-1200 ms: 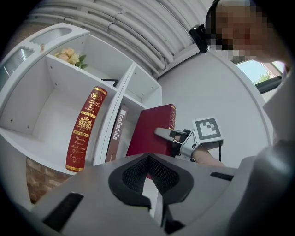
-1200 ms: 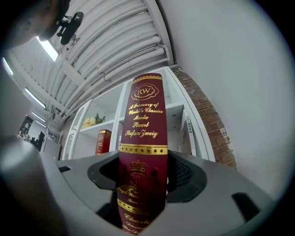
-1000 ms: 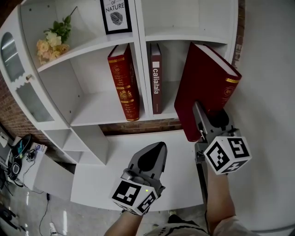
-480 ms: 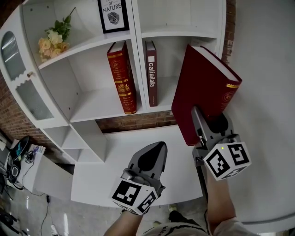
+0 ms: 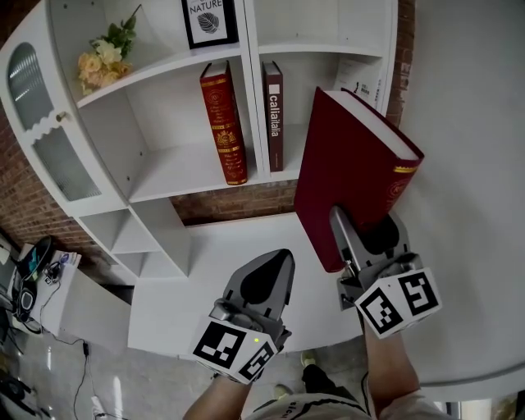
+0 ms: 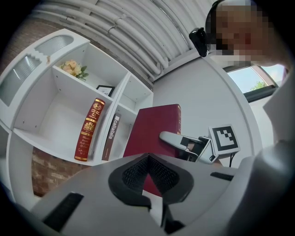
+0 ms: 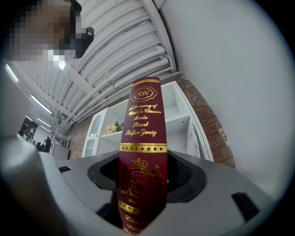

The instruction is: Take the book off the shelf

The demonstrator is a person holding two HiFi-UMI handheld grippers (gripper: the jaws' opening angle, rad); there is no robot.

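The right tongs (image 5: 361,223) grip a thick dark red book (image 5: 353,160) by its lower spine end, with the gold-lettered spine filling the gap between the spread jaws. The book stands nearly upright, clear of the white shelf (image 5: 172,172), out in front of its right compartment. The left tongs (image 5: 280,264) are pressed together with nothing in them, in front of the shelf's lower ledge. On the shelf, a red book (image 5: 223,123) leans in the left compartment and a brown book (image 5: 273,119) stands upright in the right one. Flowers (image 5: 102,61) and a framed print (image 5: 209,20) sit on the level above.
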